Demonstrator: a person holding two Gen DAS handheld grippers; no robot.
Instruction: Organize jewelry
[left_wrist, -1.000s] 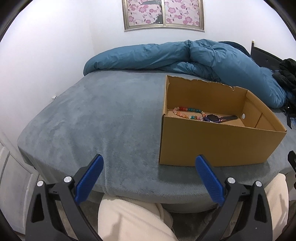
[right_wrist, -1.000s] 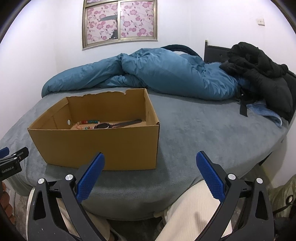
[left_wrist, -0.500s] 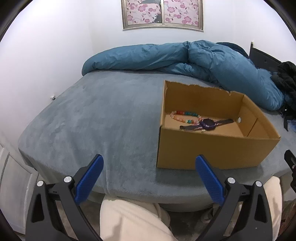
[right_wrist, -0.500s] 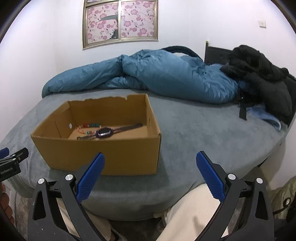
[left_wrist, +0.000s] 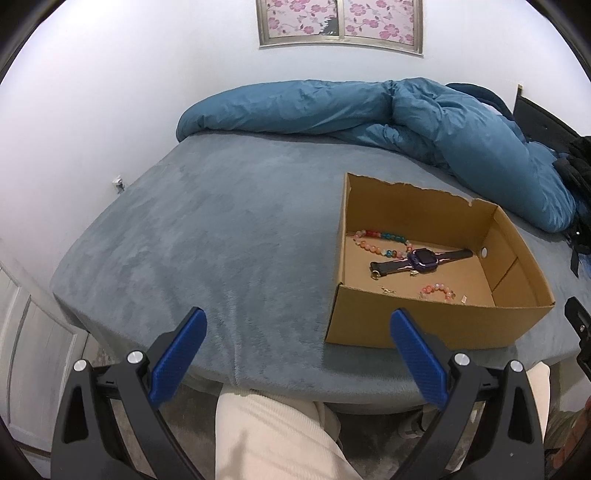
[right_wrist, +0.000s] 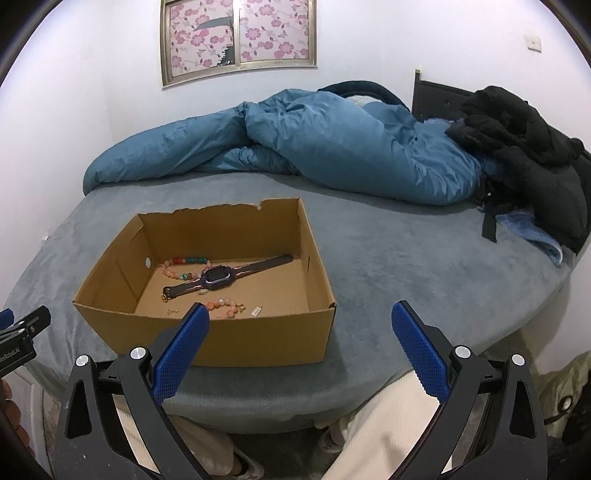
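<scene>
Over the last second both cameras have risen, so the open brown cardboard box (right_wrist: 207, 295) on the grey plush bed (left_wrist: 221, 240) now shows its purple-faced watch (right_wrist: 218, 277), bead strands and small trinkets, while the left gripper (left_wrist: 297, 350) and right gripper (right_wrist: 299, 347) hang released and empty, nothing yet sorted.

Hidden, cropped and unreadable parts

From the right wrist, the left fingertip (right_wrist: 195, 319) covers part of the small pink bracelet (right_wrist: 227, 308); the box's (right_wrist: 258, 343) near wall hides the floor strip behind it. Tiny gold pieces (left_wrist: 388, 291) beyond the left gripper's right finger are too small to identify. Both views crop the person's legs (left_wrist: 266, 435) and the gripper bodies.
</scene>
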